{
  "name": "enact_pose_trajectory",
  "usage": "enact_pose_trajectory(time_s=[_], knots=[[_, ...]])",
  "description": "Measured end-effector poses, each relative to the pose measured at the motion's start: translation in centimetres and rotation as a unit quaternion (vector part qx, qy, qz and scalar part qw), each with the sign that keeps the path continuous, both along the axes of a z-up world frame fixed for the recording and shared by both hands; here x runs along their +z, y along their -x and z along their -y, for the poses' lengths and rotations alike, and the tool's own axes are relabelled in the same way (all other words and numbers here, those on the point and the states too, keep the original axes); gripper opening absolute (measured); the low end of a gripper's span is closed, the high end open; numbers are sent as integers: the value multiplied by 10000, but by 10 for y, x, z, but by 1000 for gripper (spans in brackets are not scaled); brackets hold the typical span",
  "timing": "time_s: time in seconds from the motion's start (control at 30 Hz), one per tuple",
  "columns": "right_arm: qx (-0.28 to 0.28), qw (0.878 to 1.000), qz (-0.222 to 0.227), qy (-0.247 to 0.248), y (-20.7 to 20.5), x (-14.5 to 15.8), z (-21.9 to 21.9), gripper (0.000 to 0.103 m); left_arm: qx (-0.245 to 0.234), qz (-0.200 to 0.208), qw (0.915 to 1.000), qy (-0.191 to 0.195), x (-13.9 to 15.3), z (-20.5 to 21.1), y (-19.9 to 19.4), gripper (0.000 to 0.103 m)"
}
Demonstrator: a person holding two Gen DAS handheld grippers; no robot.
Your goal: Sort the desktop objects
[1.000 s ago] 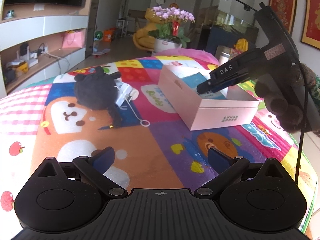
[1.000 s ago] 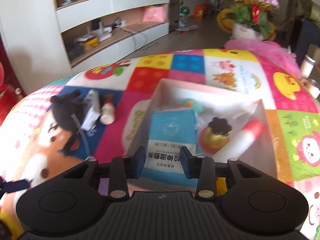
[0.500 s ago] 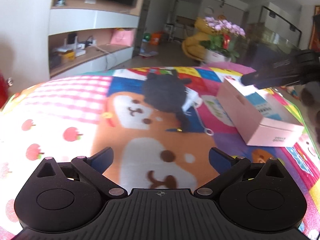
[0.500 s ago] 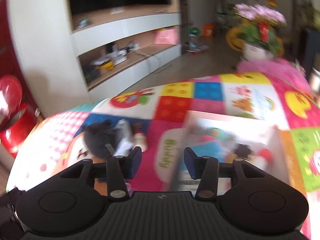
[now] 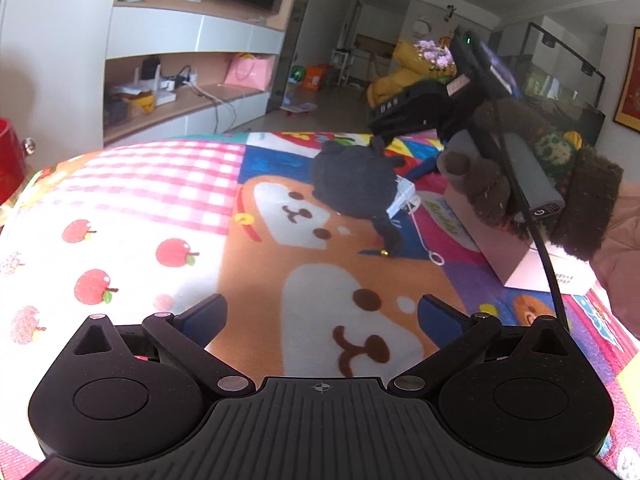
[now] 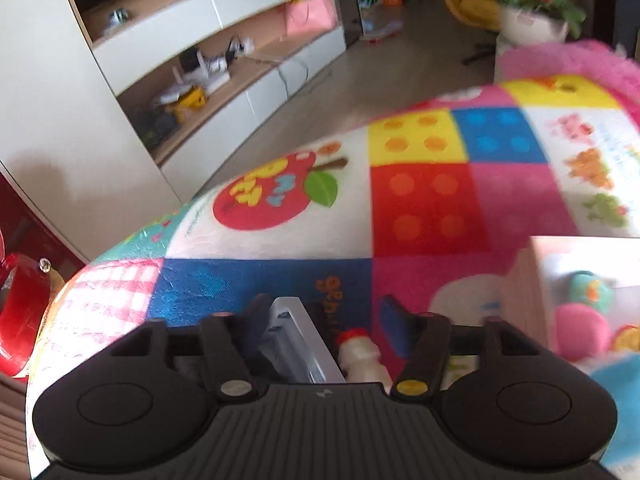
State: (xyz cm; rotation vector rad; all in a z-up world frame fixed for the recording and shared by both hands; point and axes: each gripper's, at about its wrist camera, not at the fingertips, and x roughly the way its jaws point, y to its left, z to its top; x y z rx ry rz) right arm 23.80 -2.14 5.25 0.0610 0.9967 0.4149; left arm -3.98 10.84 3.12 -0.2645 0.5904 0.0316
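A: The colourful cartoon mat [image 5: 280,208] is covering the whole worktop, and the pale pink box [image 6: 520,292] is sitting open at its right side. How far along is the sorting looking?

B: Partly done, by the look of it. The box is already holding several small things: a teal ball [image 6: 591,289], a pink round piece [image 6: 580,330] and something light blue at the bottom corner, all blurred. Outside it, a cluster is still waiting on the mat.

A: Which things?

B: The black plush toy [image 5: 352,188] is lying on the bear print, with a small white box [image 5: 402,196] touching its right side and a thin cord ending in a ring [image 5: 436,259] trailing off toward the near edge. In the right wrist view a silvery white rectangular case [image 6: 294,340] and a small white bottle with a red cap [image 6: 362,354] are lying side by side.

A: And the hand-held grippers?

B: The right hand-held gripper [image 6: 320,316] is hovering over that case and bottle. Its jaws have just been opening and are standing apart, pressing on nothing. The left hand-held gripper [image 5: 320,316] is spread wide over bare mat, empty, well short of the plush.

A: So the bottle or the case is probably next?

B: Likely, though which one cannot be told.
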Motion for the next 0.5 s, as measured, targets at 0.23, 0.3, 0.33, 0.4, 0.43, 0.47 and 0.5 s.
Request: enact_pose_trajectory(time_s=[0.23, 0.3, 0.33, 0.4, 0.43, 0.47, 0.5], knots=[[371, 9986, -339, 187, 16, -6, 11, 45, -123, 7, 9999, 106, 0, 0, 3, 103], [559, 9976, -372, 156, 32, -5, 19, 42, -227, 10, 9997, 132, 1, 5, 3, 103], [641, 9971, -367, 175, 41, -4, 22, 41, -290, -3, 9995, 133, 1, 7, 3, 103], [830, 9957, -373, 200, 60, -3, 28, 37, -430, -39, 9990, 89, 1, 13, 5, 103], [930, 9946, -434, 163, 70, -2, 33, 34, -505, -49, 9987, 64, 2, 16, 7, 103], [1011, 9936, -492, 111, 80, -2, 37, 33, -590, -53, 9982, 41, 2, 19, 9, 103], [1098, 9923, -569, 60, 90, -1, 42, 33, -680, -53, 9977, 20, 3, 22, 11, 103]])
